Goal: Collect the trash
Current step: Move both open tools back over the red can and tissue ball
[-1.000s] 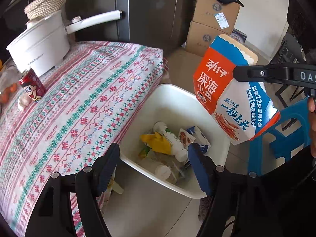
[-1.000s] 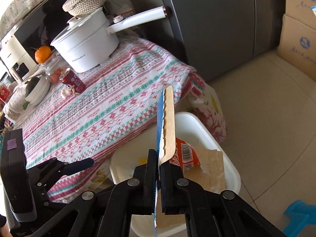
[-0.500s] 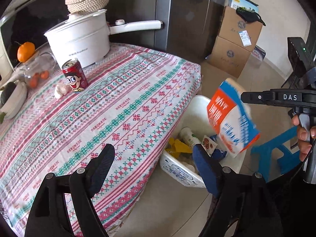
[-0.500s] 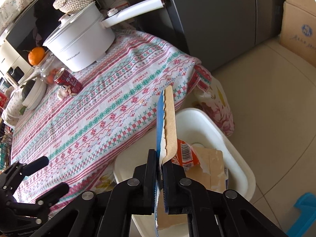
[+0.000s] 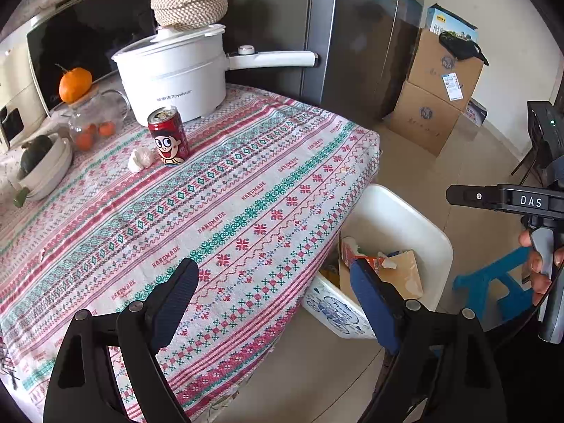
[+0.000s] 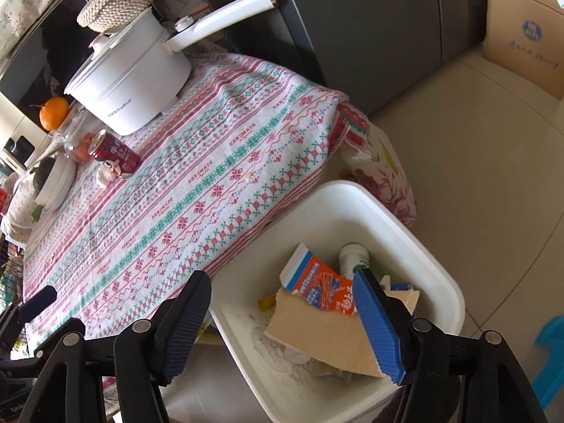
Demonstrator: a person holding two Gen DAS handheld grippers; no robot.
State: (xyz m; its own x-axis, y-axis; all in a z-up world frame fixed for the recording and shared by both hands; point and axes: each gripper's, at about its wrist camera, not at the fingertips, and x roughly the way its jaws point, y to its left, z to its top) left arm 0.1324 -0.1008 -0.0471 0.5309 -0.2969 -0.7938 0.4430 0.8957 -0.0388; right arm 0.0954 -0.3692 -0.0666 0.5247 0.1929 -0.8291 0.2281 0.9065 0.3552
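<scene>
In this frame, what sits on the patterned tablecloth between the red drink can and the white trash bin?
Nothing: from the red drink can to the white trash bin the patterned tablecloth is bare, clearest in the left wrist view.

White bin (image 6: pixel 416 225), red can (image 5: pixel 168 136)

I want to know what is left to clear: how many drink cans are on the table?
1. A red can stands upright on the tablecloth, in front of the white pot and beside a garlic bulb. Others could be hidden behind the pot.
</scene>
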